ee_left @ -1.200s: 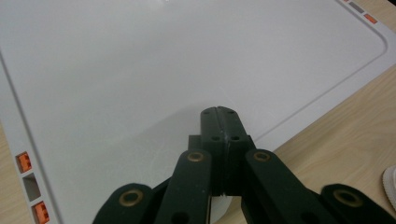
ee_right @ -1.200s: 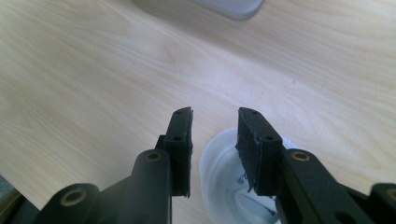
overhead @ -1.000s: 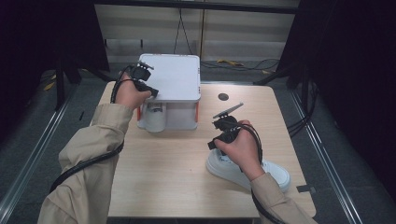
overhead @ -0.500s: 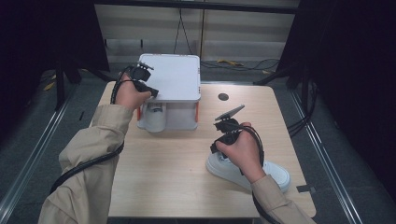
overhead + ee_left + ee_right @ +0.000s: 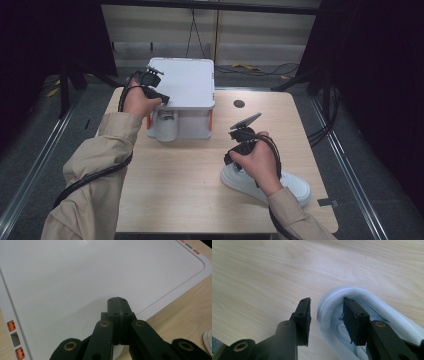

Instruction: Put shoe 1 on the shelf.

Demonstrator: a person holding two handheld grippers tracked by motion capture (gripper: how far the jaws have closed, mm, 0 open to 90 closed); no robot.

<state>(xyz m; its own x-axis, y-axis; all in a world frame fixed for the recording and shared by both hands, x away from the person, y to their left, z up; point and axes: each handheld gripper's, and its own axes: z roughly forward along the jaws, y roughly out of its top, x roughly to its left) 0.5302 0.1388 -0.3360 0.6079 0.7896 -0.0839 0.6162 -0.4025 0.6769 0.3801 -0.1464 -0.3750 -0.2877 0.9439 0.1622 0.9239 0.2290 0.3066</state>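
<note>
Two claws in use: left claw [image 5: 117, 302] closed atop white plastic box [image 5: 185, 82]; right claw [image 5: 327, 315], jaws just opening, straddles white fabric sneaker's [image 5: 337, 307] heel collar. Recommend squarer closing before lifting toward eleven o'clock.

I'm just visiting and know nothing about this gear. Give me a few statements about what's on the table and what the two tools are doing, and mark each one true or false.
1. A white shoe lies on the wooden table. True.
2. The right gripper has one jaw inside the shoe's opening and one outside its collar. True.
3. The left gripper stands wide open. False: its jaws are shut together, over the white box lid.
4. The shoe sits inside the white box. False: it lies on the table, apart from the box.
5. The box has orange marks along its edge. True.
</note>
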